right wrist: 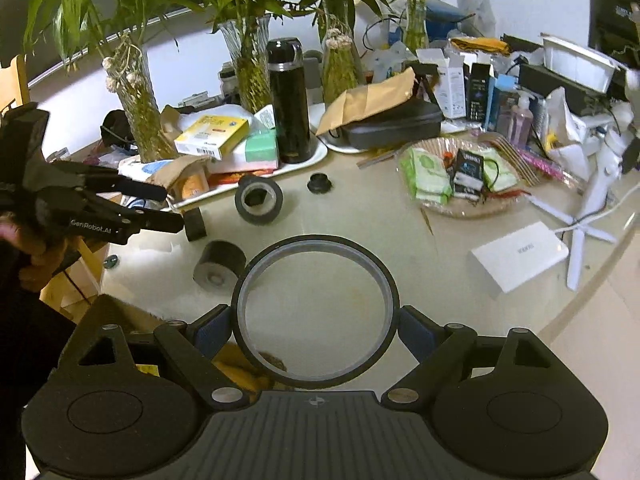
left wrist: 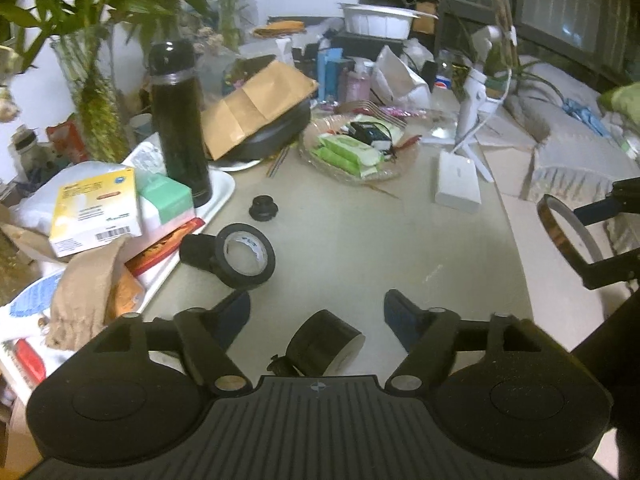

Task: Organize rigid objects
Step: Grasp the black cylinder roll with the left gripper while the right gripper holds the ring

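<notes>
My right tongs (right wrist: 316,326) grip thin tape ring (right wrist: 316,240); left tongs (left wrist: 318,314) wide, matte black roll (left wrist: 326,342) lying loose at 6 o'clock.

- "GenRobot.AI" in white letters runs along the left gripper (right wrist: 176,208), left of the black flask (right wrist: 289,100).
- Pepsi logo on a bottle (left wrist: 443,82), right of the flask.

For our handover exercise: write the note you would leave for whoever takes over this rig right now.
Left gripper: open, empty, over a small black roll lying on the table.
Right gripper: shut on a large thin tape ring, held above the table.
A wide black tape roll and a black knob lie by the white tray.
Done: ring picked up. Left: place the ring, gather the loose rolls.
</notes>
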